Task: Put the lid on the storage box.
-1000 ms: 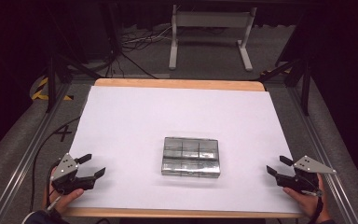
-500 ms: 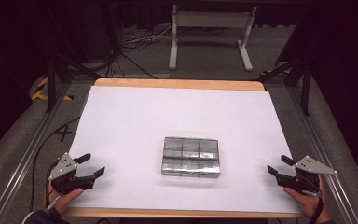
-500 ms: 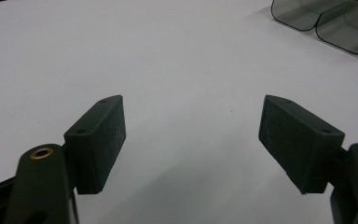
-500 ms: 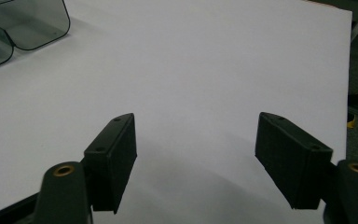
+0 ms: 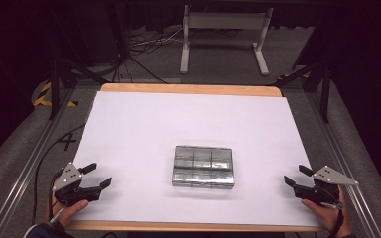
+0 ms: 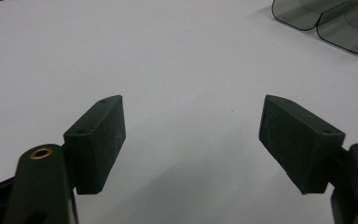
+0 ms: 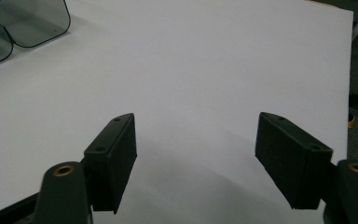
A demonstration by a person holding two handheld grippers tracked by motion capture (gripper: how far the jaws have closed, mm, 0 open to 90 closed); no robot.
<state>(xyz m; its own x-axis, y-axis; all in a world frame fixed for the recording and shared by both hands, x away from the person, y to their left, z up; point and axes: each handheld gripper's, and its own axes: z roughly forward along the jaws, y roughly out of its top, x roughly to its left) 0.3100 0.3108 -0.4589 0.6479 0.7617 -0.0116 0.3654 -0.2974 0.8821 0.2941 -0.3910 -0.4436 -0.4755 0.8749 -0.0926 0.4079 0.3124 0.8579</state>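
Note:
A clear grey plastic box point(image 5: 203, 166) with several compartments lies flat on the white table sheet point(image 5: 188, 129), a little in front of the middle. My left gripper point(image 5: 98, 174) rests near the front left corner, open and empty, well left of the box. My right gripper point(image 5: 295, 176) sits near the front right corner, open and empty, right of the box. In the left gripper view the open gripper point(image 6: 191, 128) faces bare sheet, with the box's corner point(image 6: 328, 18) at the top right. In the right gripper view the open gripper point(image 7: 196, 149) has the box point(image 7: 23, 21) at the top left.
The sheet covers a wooden tabletop point(image 5: 191, 89) whose edge shows at the back. Metal rails point(image 5: 25, 168) run along both sides. A white stand point(image 5: 223, 34) and cables point(image 5: 139, 44) sit on the floor beyond the table.
My left gripper has drifted slightly left and toward the front edge. The right gripper and the box have stayed where they were.

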